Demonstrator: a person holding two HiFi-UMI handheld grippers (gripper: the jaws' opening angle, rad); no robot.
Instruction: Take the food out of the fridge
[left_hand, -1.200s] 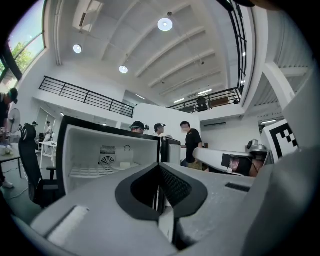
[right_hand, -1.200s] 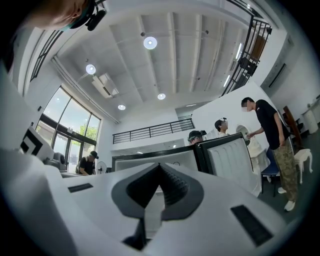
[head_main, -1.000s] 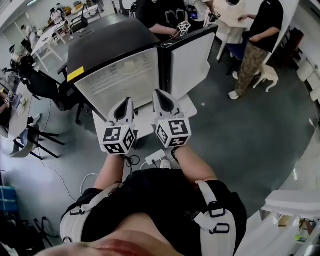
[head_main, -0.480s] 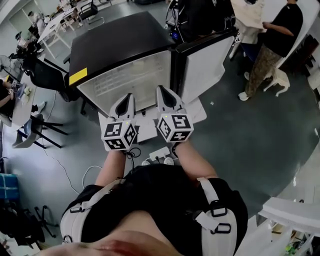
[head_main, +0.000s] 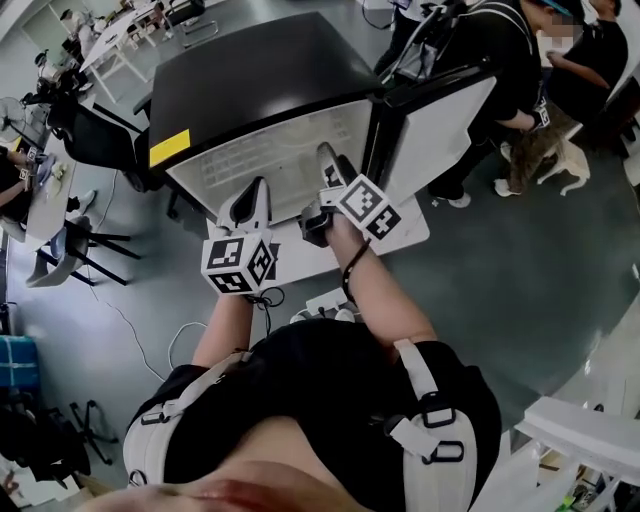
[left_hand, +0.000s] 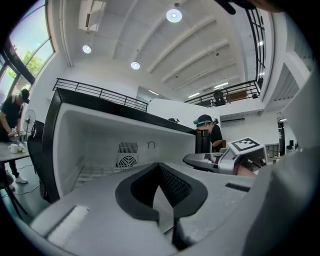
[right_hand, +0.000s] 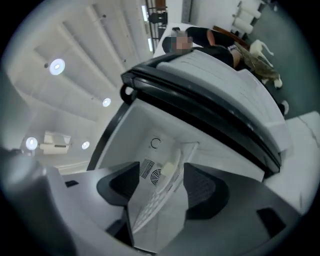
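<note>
The small fridge (head_main: 250, 80) has a black top and a white inside, and its door (head_main: 440, 120) hangs open to the right. My left gripper (head_main: 252, 200) is level just in front of the opening; its pads (left_hand: 159, 167) meet with nothing between them. My right gripper (head_main: 328, 172), rolled onto its side, reaches in near the door hinge. Its jaws are opening, and nothing is between them (right_hand: 161, 172). Through the gap I see a small pale block (right_hand: 168, 171) lying on the wire shelf (right_hand: 150, 205), in front of the round fan vent (right_hand: 156, 175).
The fridge stands on a white board (head_main: 300, 250) on the grey floor. A power strip and cable (head_main: 320, 300) lie by my feet. People (head_main: 490, 60) stand behind the open door. Desks and chairs (head_main: 80, 150) fill the left side.
Both grippers have moved forward to the fridge opening. The right one has rolled onto its side and gone further in than the left.
</note>
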